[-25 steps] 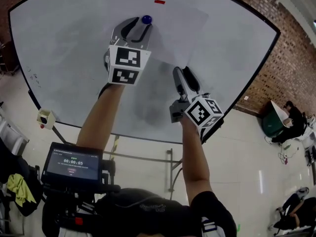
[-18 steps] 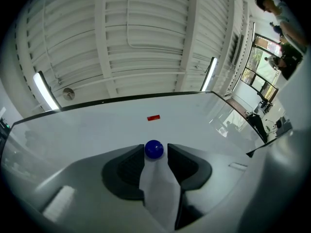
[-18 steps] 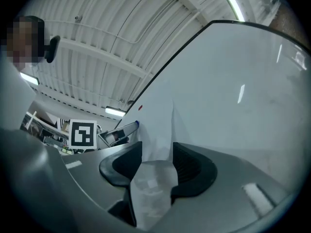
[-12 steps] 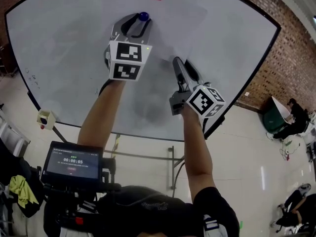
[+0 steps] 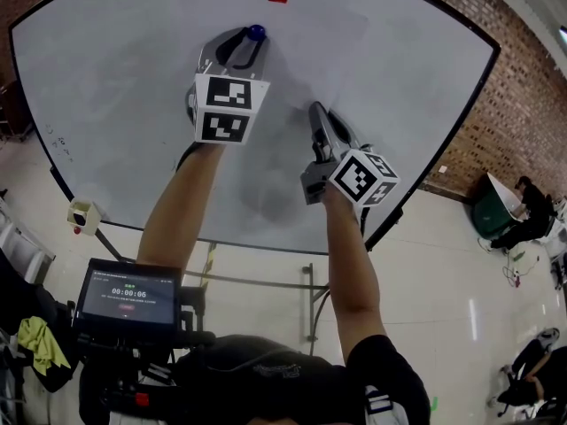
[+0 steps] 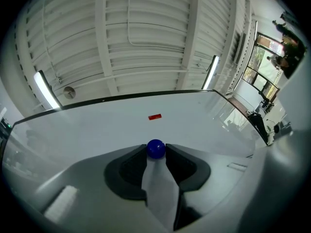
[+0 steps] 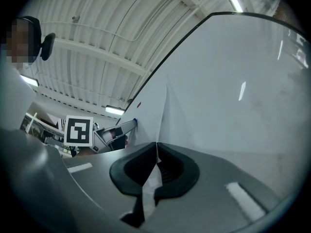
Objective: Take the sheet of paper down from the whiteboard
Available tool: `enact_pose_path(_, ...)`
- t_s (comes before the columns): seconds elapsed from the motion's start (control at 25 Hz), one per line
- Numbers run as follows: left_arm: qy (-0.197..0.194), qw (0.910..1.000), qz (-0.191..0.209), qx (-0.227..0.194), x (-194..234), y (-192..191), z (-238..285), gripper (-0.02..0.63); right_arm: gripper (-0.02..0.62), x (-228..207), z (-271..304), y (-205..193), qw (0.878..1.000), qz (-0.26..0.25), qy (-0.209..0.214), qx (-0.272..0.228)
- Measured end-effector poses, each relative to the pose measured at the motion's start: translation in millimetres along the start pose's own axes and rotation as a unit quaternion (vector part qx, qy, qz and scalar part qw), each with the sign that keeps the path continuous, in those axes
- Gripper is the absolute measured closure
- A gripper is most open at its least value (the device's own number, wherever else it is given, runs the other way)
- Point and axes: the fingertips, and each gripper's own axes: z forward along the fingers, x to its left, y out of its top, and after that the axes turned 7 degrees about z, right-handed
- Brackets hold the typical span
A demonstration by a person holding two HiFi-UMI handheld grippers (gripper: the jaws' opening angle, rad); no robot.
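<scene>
Just clamped right gripper (image 5: 315,110) onto edge of white paper sheet (image 5: 310,51); narrowed left gripper (image 5: 252,39) round blue ball magnet (image 6: 155,148), apparently pinching it. Meant sheet secured for unpinning.

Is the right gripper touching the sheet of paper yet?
Touching. In the right gripper view, the jaws of the right gripper have just closed and pinch the edge of the sheet of paper between them.

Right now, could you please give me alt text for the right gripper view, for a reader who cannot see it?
The right gripper's jaws are shut on the edge of the white sheet of paper, which runs up the whiteboard ahead. A ribbed ceiling with strip lights fills the upper left.
</scene>
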Motion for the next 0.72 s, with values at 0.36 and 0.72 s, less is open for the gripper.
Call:
enact_pose_path(0.36,-0.003,1.0000,-0.006,-0.003,-2.3,-0.8,1.3,0.485,0.581,-0.2,-7.1,7.8,1.000,-0.008,-0.008,-0.005)
enact_pose_path(0.72,-0.014,0.9997,-0.020,0.002,-12.2,-13.5,-2.7,0.486,0.581,4.1,-22.0,5.2,1.000,-0.002,-0.003,0.002)
